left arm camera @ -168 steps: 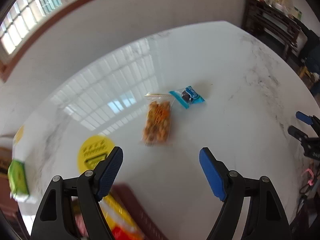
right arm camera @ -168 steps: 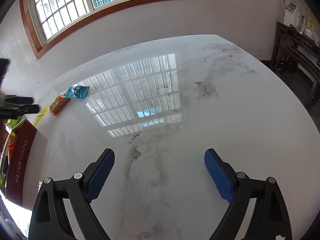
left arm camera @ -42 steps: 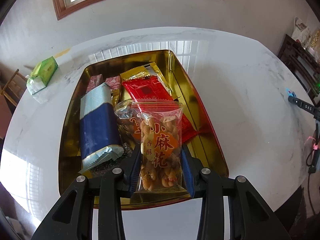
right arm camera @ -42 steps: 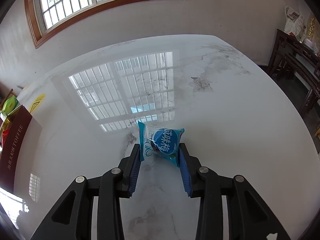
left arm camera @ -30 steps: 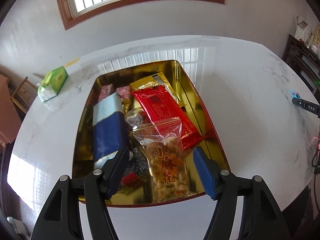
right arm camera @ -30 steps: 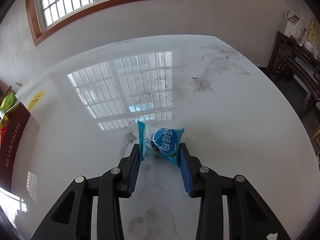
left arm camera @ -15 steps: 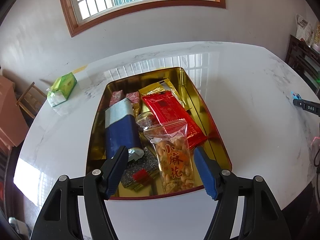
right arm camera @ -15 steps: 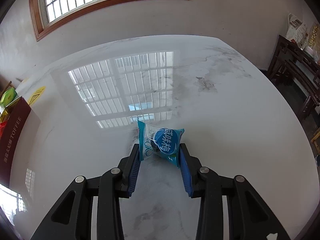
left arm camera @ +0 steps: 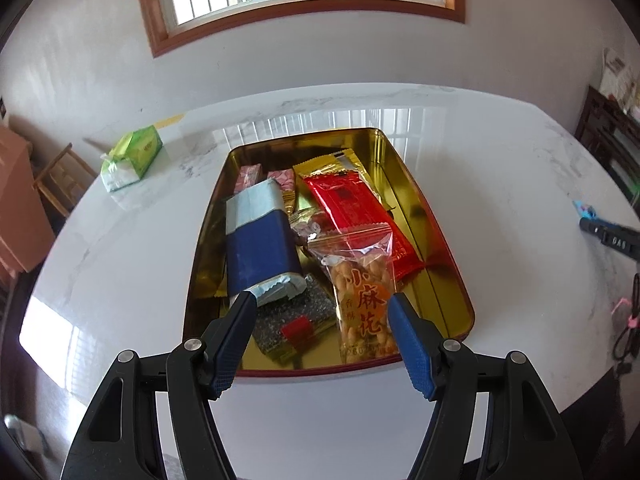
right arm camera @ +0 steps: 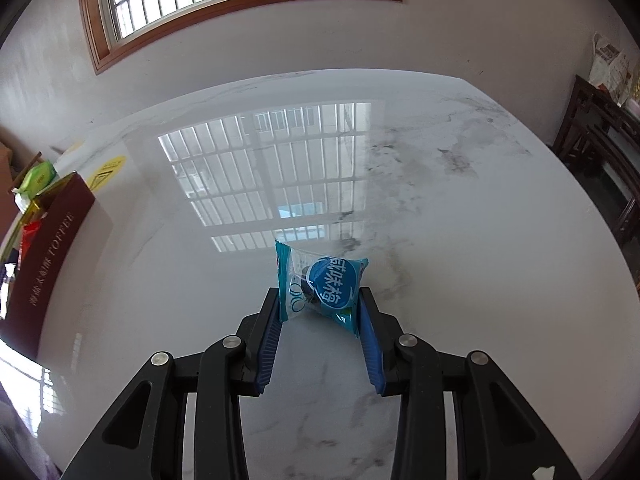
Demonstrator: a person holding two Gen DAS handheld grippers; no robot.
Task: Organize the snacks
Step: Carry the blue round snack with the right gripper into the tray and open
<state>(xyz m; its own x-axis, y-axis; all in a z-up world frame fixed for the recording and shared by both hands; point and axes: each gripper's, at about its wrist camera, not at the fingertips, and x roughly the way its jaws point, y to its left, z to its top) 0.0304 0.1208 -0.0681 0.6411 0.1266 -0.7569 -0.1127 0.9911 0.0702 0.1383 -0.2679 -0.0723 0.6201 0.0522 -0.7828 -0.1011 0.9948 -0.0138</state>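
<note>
A gold tin (left arm camera: 416,196) with a red outside stands on the white marble table and holds several snacks: a blue packet (left arm camera: 260,248), a red packet (left arm camera: 352,204) and a clear bag of orange twists (left arm camera: 362,300) lying at its near end. My left gripper (left arm camera: 322,306) is open and empty above the tin's near edge. My right gripper (right arm camera: 320,300) is shut on a small blue plum packet (right arm camera: 326,282), held just above the table. The tin's red side (right arm camera: 48,248) shows at the far left of the right wrist view.
A green tissue pack (left arm camera: 132,158) lies on the table to the tin's far left. A yellow sticker (right arm camera: 106,168) is on the table beyond the tin. Dark wooden furniture (right arm camera: 600,148) stands off the table's right side. The right gripper (left arm camera: 608,234) shows at the right edge.
My left gripper let go of the bag of twists into the tin, opened, and has drawn back and up. My right gripper keeps hold of the blue packet, lifting slightly.
</note>
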